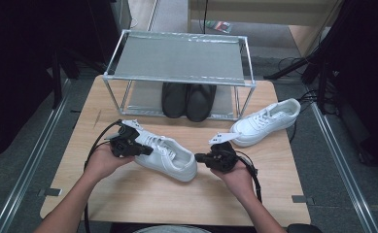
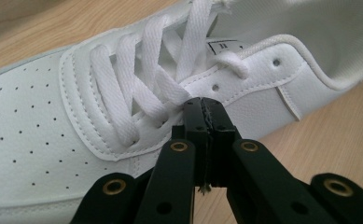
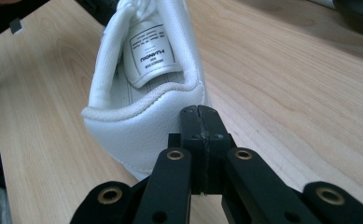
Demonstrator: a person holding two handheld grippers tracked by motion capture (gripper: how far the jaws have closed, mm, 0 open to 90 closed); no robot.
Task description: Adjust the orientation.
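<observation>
The near white sneaker [image 1: 164, 156] lies on the table [image 1: 143, 196] in front of the shoe rack [image 1: 177, 63]. The left gripper [image 2: 203, 103] sits pinched shut right at its laces [image 2: 142, 88]. The right gripper [image 3: 200, 112] is also closed with nothing in it, tips just at the heel.

Both grippers matte black: left gripper [image 2: 202, 105] and right gripper [image 3: 199, 112] each have two flat slab jaws on paired link arms, brass-coloured rivet rings at the pivots, small dark screw holes further down. Black cable [image 1: 95, 141] loops off the left unit, another cable [image 1: 254, 177] off the right. Forearms bare, no sleeves in frame.
</observation>
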